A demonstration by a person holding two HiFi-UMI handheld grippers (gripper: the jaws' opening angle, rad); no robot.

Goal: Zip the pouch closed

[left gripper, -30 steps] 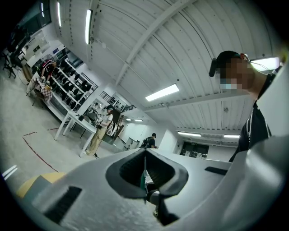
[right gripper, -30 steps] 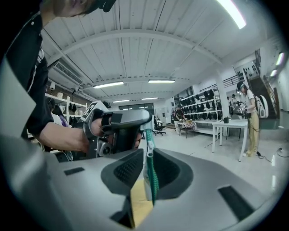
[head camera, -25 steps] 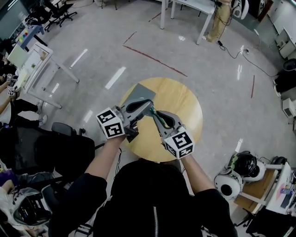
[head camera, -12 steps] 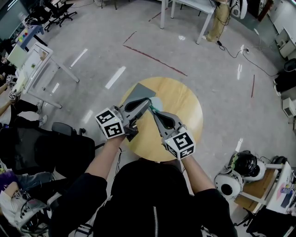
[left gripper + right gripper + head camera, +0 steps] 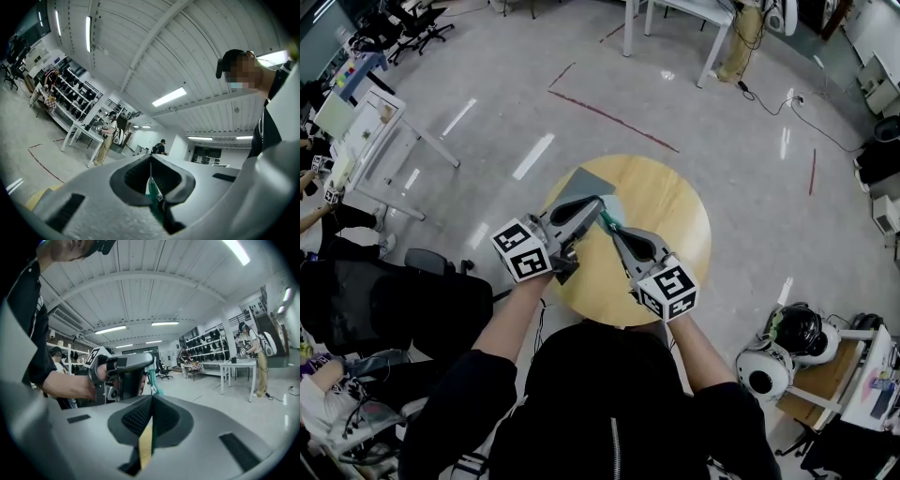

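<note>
From the head view, I hold the teal pouch (image 5: 607,221) above the middle of the round worktop (image 5: 670,202), strung between the left hand-held gripper (image 5: 596,205) and the right hand-held gripper (image 5: 615,234). I judge this keeps the zip line taut. Its long axis runs tip to tip, far-left to near-right. In the left gripper view, the jaws are clenched on the pouch's teal fabric (image 5: 154,194). In the right gripper view, the jaws pinch a thin yellow-green strip (image 5: 146,446), likely the pouch's pull end.
</note>
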